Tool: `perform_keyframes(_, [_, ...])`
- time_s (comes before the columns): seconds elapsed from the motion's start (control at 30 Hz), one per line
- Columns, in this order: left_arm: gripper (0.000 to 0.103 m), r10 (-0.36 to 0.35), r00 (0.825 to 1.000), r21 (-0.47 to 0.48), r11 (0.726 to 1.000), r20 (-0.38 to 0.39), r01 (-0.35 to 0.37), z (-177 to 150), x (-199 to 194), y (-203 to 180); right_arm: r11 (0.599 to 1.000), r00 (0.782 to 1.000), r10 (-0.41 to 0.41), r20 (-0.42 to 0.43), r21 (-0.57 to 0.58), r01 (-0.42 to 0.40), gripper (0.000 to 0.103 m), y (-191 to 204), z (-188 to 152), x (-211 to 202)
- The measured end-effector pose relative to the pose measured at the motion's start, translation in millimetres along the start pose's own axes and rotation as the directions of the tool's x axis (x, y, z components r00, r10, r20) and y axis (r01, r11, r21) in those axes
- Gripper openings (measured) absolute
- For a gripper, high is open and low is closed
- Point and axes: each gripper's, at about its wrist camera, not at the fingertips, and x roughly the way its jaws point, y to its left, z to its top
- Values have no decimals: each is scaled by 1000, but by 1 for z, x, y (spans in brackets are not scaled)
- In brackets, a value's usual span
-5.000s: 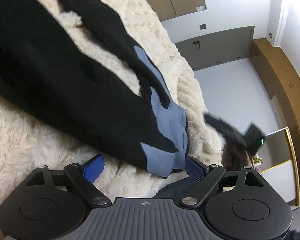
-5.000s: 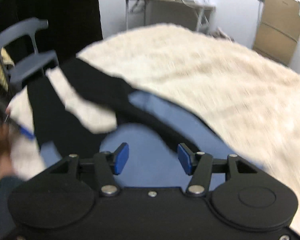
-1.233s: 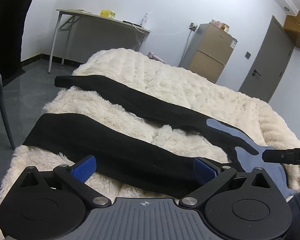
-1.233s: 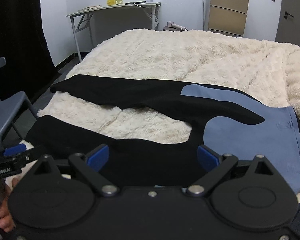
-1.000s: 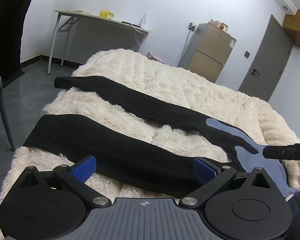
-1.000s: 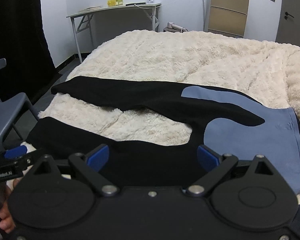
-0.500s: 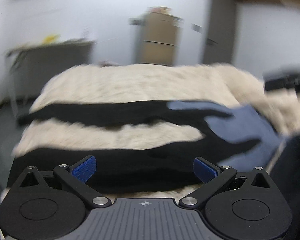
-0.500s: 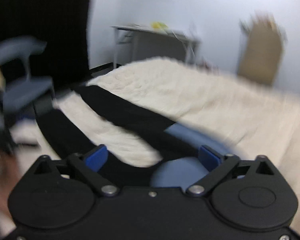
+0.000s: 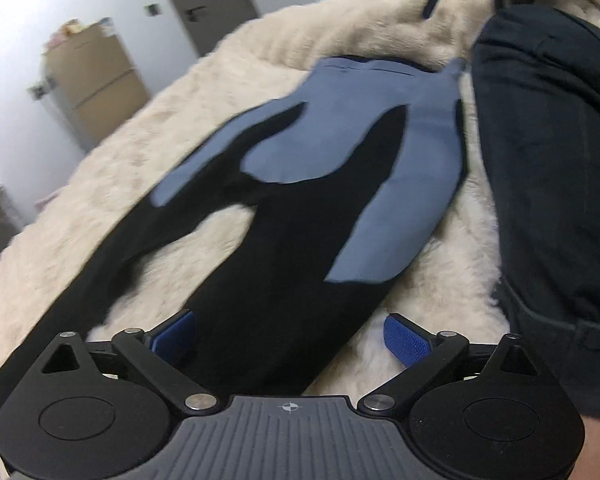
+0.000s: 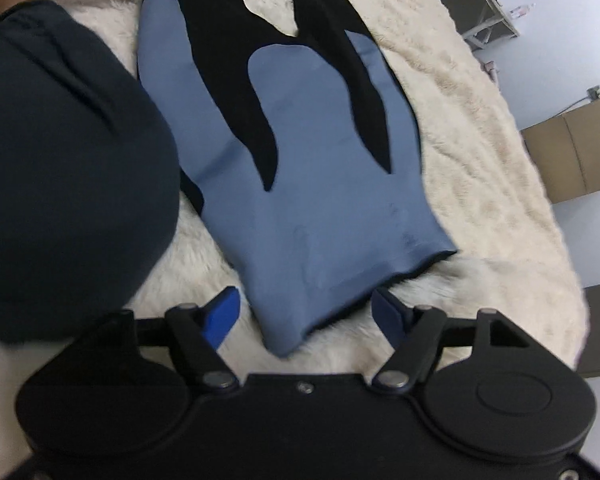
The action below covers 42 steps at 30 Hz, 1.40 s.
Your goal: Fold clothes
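Note:
Black leggings with blue panels (image 9: 300, 216) lie flat on a fluffy cream blanket (image 9: 100, 184). My left gripper (image 9: 290, 338) hangs low over the near black leg, which runs between its blue pads (image 9: 404, 342). The jaws are closing and neither pad presses on the cloth. In the right wrist view the blue waist end (image 10: 320, 208) points toward me. My right gripper (image 10: 306, 316) straddles the waistband edge, jaws closing, with the pads (image 10: 224, 316) clear of the fabric. The leg ends are out of view.
A person's dark-trousered knee (image 9: 540, 160) (image 10: 60, 152) rests on the blanket right beside the leggings. A tan cabinet (image 9: 96, 76) and a grey door (image 9: 208, 4) stand behind the bed. A table (image 10: 492, 12) and a cardboard box (image 10: 580, 152) lie beyond the far edge.
Both grippers have rolled and swung in close over the leggings, left over the near leg, right over the waistband. The right jaws have narrowed clearly, the left slightly.

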Motion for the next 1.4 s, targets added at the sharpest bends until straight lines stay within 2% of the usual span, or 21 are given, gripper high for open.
perform_keyframes(0.07, [87, 11, 1000, 35, 999, -23, -10, -1, 12, -3, 999, 1000, 6, -12, -50, -6, 61, 7, 4, 19])
perform_keyframes(0.13, [79, -3, 999, 39, 999, -44, 4, -2, 19, -4, 996, 997, 67, -47, -60, -69, 59, 9, 4, 41])
perform_keyframes(0.23, [75, -21, 999, 38, 999, -35, 22, -7, 18, -3, 986, 985, 159, -63, -36, -161, 47, 3, 0, 52])
perform_keyframes(0.27, [71, -24, 999, 26, 999, -32, 25, -8, 17, -1, 984, 982, 176, -60, -23, -178, 33, 0, 0, 52])
perform_keyframes(0.3, [50, -29, 999, 15, 999, -30, 29, -9, 16, 1, 982, 981, 187, -49, 4, -187, 16, -6, 0, 50])
perform_keyframes(0.33, [27, -41, 999, 2, 999, -32, 41, -9, 16, 3, 981, 982, 188, -17, 46, -187, 11, -16, 1, 43])
perform_keyframes(0.4, [12, -47, 999, -29, 998, -22, 47, -4, 11, 9, 979, 983, 183, 30, 83, -185, 5, -27, 1, 35])
perform_keyframes(0.5, [3, -2, 1000, -59, 998, 14, 2, 7, -3, 22, 969, 974, 191, 122, 137, -207, 5, -49, -1, 18])
perform_keyframes(0.63, [3, 38, 998, -153, 988, 44, -31, 28, -14, 63, 944, 962, 204, 184, 223, -243, 4, -85, -1, 11])
perform_keyframes(0.73, [4, 57, 997, -153, 987, 48, -49, 54, -8, 103, 928, 955, 203, 214, 269, -258, 4, -116, 3, 17])
perform_keyframes(0.83, [4, 77, 997, -78, 994, 7, -76, 86, 22, 144, 905, 950, 214, 227, 319, -281, 4, -149, 10, 36])
perform_keyframes(0.97, [7, 58, 992, -29, 998, -111, -62, 126, 93, 194, 865, 967, 213, 140, 433, -253, 4, -203, 19, 94])
perform_keyframes(1.0, [12, 79, 984, -46, 995, -158, -87, 134, 121, 209, 861, 975, 192, 107, 458, -220, 6, -211, 20, 108])
perform_keyframes(1.07, [23, 94, 975, -41, 994, -203, -105, 138, 147, 219, 855, 987, 151, 48, 495, -155, 6, -221, 25, 131])
perform_keyframes(1.13, [60, 162, 953, -27, 984, -256, -175, 135, 169, 223, 875, 996, 84, -35, 481, -57, 23, -219, 34, 147])
perform_keyframes(1.17, [70, 166, 945, -33, 983, -283, -183, 129, 173, 222, 882, 996, 62, -62, 471, -26, 28, -219, 37, 151])
perform_keyframes(1.2, [83, 125, 950, -60, 987, -284, -148, 122, 170, 223, 899, 995, 45, -85, 438, -3, 40, -215, 41, 152])
perform_keyframes(1.27, [83, 63, 962, -120, 988, -267, -98, 108, 160, 227, 909, 993, 19, -118, 416, 32, 65, -216, 44, 147])
perform_keyframes(1.3, [83, 42, 966, -197, 976, -256, -95, 91, 144, 235, 902, 994, 5, -111, 429, 44, 65, -219, 43, 145])
perform_keyframes(1.33, [83, 45, 968, -223, 970, -246, -102, 84, 136, 237, 878, 996, -34, -82, 474, 70, 65, -227, 41, 137])
perform_keyframes(1.4, [83, 56, 979, -331, 936, -196, -120, 57, 95, 245, 842, 997, -67, -28, 534, 72, 65, -235, 39, 126])
